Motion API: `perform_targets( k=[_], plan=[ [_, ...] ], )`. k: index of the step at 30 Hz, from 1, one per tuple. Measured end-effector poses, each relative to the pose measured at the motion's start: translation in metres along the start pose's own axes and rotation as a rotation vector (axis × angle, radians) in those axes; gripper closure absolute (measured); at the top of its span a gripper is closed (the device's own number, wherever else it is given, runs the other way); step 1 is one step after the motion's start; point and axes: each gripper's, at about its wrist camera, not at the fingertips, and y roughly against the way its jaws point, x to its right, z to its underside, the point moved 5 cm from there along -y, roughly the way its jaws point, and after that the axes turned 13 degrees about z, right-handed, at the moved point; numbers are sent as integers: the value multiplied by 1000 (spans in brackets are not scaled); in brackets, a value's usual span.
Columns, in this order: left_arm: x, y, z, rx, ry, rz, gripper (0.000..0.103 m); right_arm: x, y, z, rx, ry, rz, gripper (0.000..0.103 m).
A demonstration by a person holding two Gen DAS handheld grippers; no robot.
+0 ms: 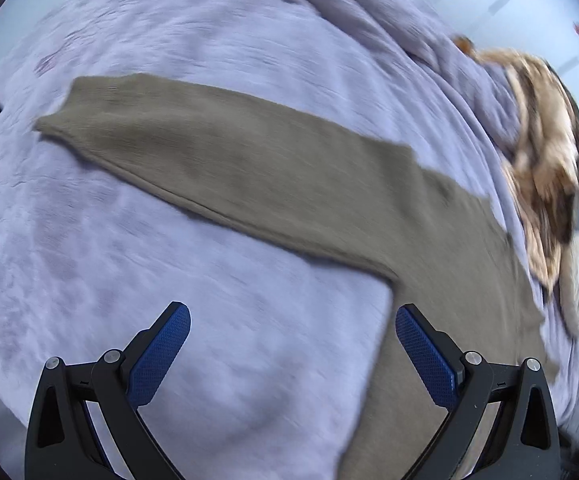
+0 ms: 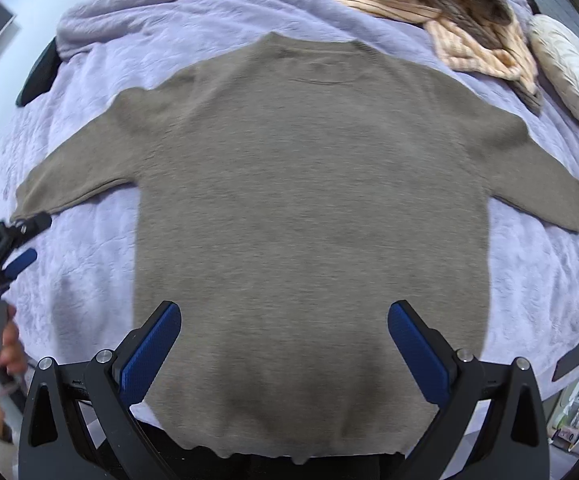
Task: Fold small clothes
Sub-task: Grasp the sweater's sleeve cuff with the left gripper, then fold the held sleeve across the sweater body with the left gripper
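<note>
The brown sweater [image 2: 309, 200] lies flat on the purple blanket [image 2: 101, 264], sleeves spread out. It looks soft and floppy, so I think I should grab a sleeve end. My left tongs [image 1: 291, 344] and right tongs [image 2: 283, 340] are both open, holding nothing.

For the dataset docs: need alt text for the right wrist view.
A taupe knit sweater lies flat, sleeves spread, on a lavender bedspread, between the open right tongs. The left tongs sit open near the left sleeve's cuff; striped fabric and a pillow lie beyond.
</note>
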Motion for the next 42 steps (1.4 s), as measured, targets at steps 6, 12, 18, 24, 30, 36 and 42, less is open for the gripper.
perform_targets(
  k=[6,12,18,24,30,36,42],
  plan=[
    [-80,-15,-42,79,162,107,0,-61,-2,7,-7,89,-26,0],
    [-119,-34,-68,143,280,264,0,-106,-20,17,-62,140,-43,0],
    [-112,-20,-83,205,263,457,0,-130,-30,24,-101,166,-48,0],
    [-108,-32,-93,206,282,464,0,-144,-39,21,-118,177,-49,0],
    [-114,-44,-94,235,355,338,34,-151,-40,17,-110,205,-60,0],
    [-75,-26,-93,266,206,330,82,-134,-48,11,-118,178,-110,0],
    [40,-10,-85,280,-41,351,82,-92,-49,3,-97,146,-150,0]
  ],
)
